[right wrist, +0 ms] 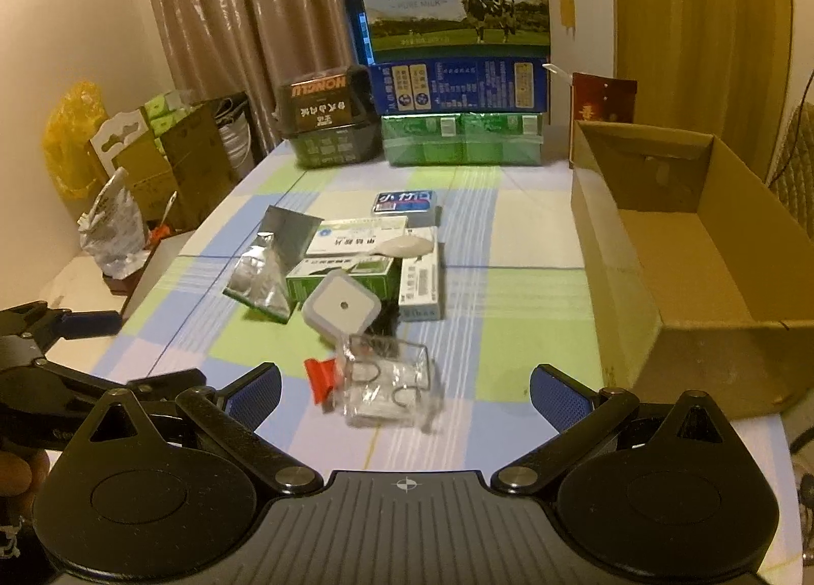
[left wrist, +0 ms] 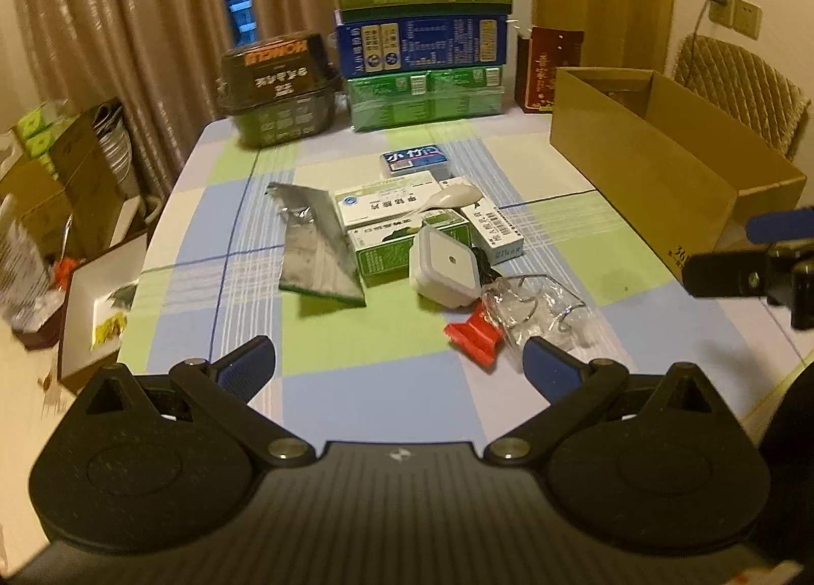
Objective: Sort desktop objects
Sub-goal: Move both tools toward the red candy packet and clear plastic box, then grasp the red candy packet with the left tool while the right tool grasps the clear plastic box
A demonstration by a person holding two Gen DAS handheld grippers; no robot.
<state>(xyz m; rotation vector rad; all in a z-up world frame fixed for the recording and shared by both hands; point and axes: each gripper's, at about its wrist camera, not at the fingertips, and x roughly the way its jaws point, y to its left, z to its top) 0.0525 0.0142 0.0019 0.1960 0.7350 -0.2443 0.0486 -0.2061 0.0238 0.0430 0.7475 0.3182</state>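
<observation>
A pile of small items lies mid-table: a silver foil pouch [left wrist: 318, 239] [right wrist: 264, 274], white and green medicine boxes [left wrist: 402, 229] [right wrist: 351, 269], a white spoon [left wrist: 453, 198] [right wrist: 407, 245], a white square plug-in light [left wrist: 447, 269] [right wrist: 342, 306], a blue tissue pack [left wrist: 414, 160] [right wrist: 405, 205], and a clear packet with a red tab [left wrist: 529, 315] [right wrist: 386, 381]. My left gripper [left wrist: 399, 363] hovers open just short of the clear packet, nothing between its fingers. My right gripper [right wrist: 404, 394] is open over the same packet. An open cardboard box [left wrist: 661, 168] [right wrist: 702, 259] stands on the right.
Milk cartons [left wrist: 425, 20] [right wrist: 458, 61] and a dark basket [left wrist: 280, 91] [right wrist: 325, 122] are stacked at the table's far edge, with a red box [left wrist: 547, 71] beside them. Boxes and bags [left wrist: 61, 168] [right wrist: 152, 163] crowd the floor to the left. A chair [left wrist: 743, 91] stands far right.
</observation>
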